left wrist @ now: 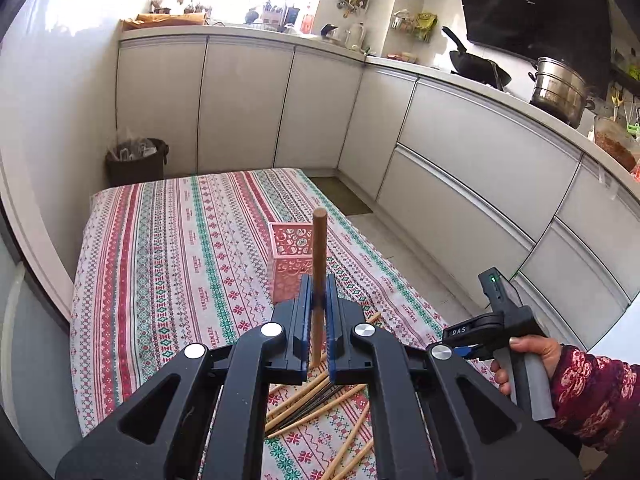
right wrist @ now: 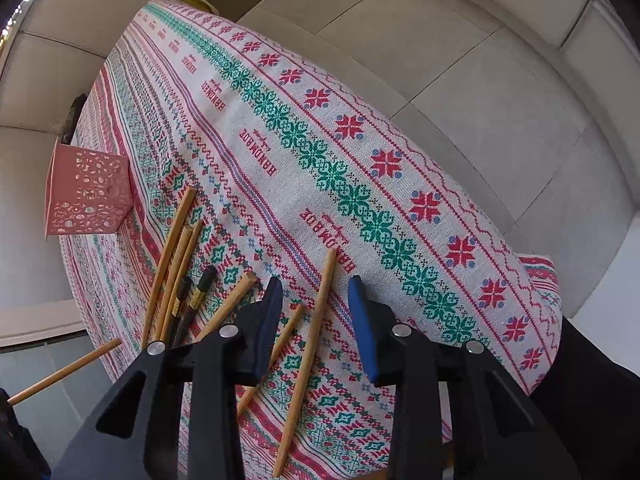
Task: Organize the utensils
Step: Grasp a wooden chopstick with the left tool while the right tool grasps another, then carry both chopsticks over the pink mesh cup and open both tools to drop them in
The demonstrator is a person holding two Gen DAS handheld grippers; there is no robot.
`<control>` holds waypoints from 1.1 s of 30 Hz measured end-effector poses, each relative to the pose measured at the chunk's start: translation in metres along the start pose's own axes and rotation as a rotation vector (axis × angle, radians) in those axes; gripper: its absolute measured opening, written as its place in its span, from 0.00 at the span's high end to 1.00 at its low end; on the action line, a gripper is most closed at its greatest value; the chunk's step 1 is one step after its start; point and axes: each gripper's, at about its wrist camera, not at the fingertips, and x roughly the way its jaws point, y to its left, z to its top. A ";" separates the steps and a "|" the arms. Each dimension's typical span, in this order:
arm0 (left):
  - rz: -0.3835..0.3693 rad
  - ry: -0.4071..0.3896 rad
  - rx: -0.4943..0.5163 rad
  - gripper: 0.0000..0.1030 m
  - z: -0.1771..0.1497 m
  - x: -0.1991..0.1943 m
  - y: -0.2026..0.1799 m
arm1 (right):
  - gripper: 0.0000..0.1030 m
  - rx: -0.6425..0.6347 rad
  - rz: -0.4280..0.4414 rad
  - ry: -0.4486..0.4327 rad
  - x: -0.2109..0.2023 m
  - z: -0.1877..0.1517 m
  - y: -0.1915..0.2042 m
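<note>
The left tool is clamped on a single wooden chopstick, which stands nearly upright between its blue fingers, its top showing just in front of the pink holder that sits ahead of the tool on the striped tabletop. The right tool hangs wide open and empty over the loose chopsticks — one lies directly between its spread fingers, while others (two of them dark) are heaped to its left.

The grip looks narrow, the stick pinched at one short stretch of its length; a tilt on the way to the holder could let it pivot or slide out and fall back onto the pile below the tool. The holder is light, perforated plastic, so a chopstick arriving off-centre would likely catch the rim and tip or push the box rather than drop inside. On the right, closing around the stick between the fingers risks rolling it on the cloth, or snagging its shorter neighbour that lies just beside the left finger.
</note>
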 end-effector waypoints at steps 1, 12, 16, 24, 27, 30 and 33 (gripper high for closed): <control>-0.003 -0.008 -0.001 0.95 0.001 -0.002 0.000 | 0.69 -0.010 -0.023 -0.008 0.001 0.000 0.005; 0.008 -0.062 -0.072 0.95 0.008 -0.024 0.006 | 0.95 -0.095 0.061 -0.146 -0.014 -0.018 0.017; 0.016 -0.079 -0.073 0.95 0.008 -0.029 0.001 | 0.95 -0.199 0.137 -0.258 -0.063 -0.034 0.026; 0.033 -0.115 -0.081 0.95 0.016 -0.033 -0.012 | 0.95 -0.351 0.263 -0.433 -0.138 -0.055 0.054; 0.042 -0.122 -0.089 0.95 0.020 -0.029 -0.015 | 0.95 -0.361 0.306 -0.488 -0.160 -0.056 0.057; 0.054 -0.130 -0.093 0.95 0.027 -0.025 -0.019 | 0.95 -0.365 0.357 -0.536 -0.183 -0.050 0.062; 0.064 -0.145 -0.101 0.95 0.036 -0.022 -0.020 | 0.95 -0.368 0.401 -0.579 -0.205 -0.042 0.069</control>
